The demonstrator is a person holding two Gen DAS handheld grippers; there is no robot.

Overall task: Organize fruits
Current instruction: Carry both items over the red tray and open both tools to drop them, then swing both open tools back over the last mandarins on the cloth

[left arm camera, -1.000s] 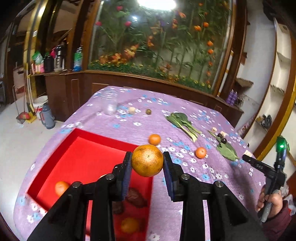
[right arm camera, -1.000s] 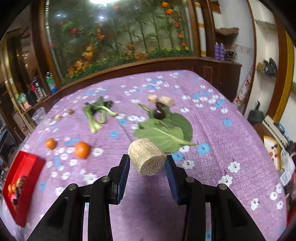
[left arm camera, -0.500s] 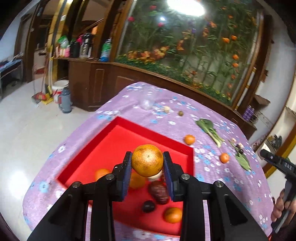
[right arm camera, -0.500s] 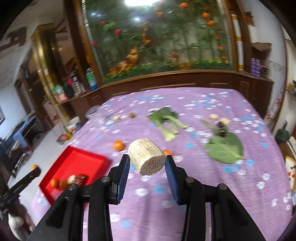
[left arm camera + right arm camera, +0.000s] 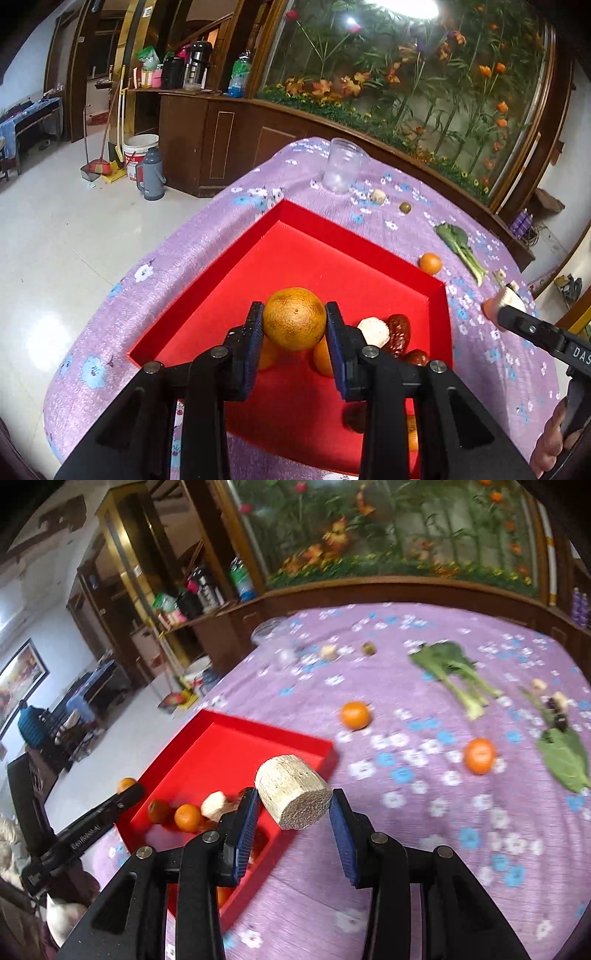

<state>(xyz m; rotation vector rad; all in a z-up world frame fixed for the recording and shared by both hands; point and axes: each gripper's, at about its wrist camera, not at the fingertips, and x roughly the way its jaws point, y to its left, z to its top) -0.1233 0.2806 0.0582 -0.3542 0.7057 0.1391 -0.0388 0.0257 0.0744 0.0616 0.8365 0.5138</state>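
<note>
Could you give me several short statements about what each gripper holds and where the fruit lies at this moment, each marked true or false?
1. The left gripper is shut on a large orange above the red tray. True.
2. The right gripper is empty. False: it is shut on a pale ridged cylinder.
3. Two small oranges lie on the purple floral tablecloth, outside the tray. True.
4. The red tray holds nothing. False: small oranges, a pale chunk and dark red fruits lie in it.
5. The clear plastic cup stands inside the tray. False: it stands on the cloth beyond the tray's far corner.
</note>
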